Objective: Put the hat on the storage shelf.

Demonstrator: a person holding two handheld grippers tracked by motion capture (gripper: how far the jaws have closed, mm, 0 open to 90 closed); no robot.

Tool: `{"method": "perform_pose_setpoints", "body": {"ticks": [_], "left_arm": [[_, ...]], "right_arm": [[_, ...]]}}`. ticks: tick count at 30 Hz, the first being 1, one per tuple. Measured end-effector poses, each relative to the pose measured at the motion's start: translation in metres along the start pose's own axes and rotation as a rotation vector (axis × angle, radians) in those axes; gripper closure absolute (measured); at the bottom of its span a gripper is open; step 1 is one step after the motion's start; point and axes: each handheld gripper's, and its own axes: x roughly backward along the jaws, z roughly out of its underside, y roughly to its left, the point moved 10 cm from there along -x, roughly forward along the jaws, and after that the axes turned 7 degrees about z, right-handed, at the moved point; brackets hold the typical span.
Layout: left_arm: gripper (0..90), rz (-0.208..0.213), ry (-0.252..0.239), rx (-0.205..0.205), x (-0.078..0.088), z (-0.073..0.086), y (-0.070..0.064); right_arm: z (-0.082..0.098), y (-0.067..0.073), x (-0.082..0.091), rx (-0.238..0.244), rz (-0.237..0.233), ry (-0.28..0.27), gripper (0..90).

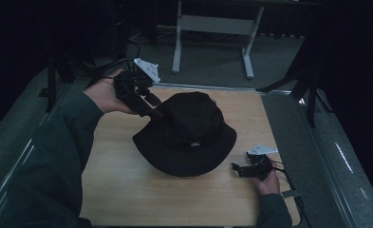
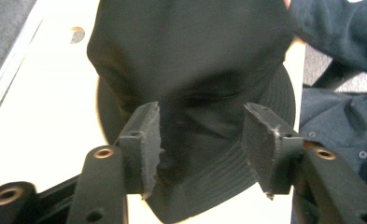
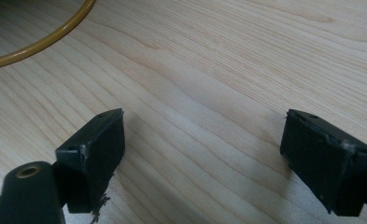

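Black bucket hat (image 1: 186,135) sits mid-tabletop (image 1: 122,190), crown up. Left tongs (image 1: 152,105) half open astride the far-side crown, gripping nothing; right tongs (image 1: 236,167) wide open, empty, parked near the right edge.

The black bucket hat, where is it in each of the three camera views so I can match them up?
High view: the black bucket hat sits mid-table, the left gripper at its upper-left edge.
Left gripper view: it rises beyond the open jaws, crown at top centre.
Right gripper view: not in it; the right gripper stands open over bare wood.
Shared landmark: the light wooden table.
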Motion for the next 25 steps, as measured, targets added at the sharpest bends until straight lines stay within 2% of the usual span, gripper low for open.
{"method": "perform_pose_setpoints", "body": {"ticks": [9,13,21,25], "left_arm": [[38.8,-0.037,-0.035,0.045,0.006,0.006,0.009],[36.4,-0.082,-0.042,0.071,0.008,0.011,0.017],[36.7,-0.163,-0.062,0.124,0.016,0.021,0.030],[39.1,-0.177,-0.070,0.138,0.017,0.027,0.032]], "right_arm": [[0.000,0.000,0.000,0.000,0.000,0.000,13.8],[0.000,0.000,0.000,0.000,0.000,0.000,13.8],[0.000,0.000,0.000,-0.002,0.000,0.000,13.8],[0.000,0.000,0.000,-0.002,0.000,0.000,13.8]]}}
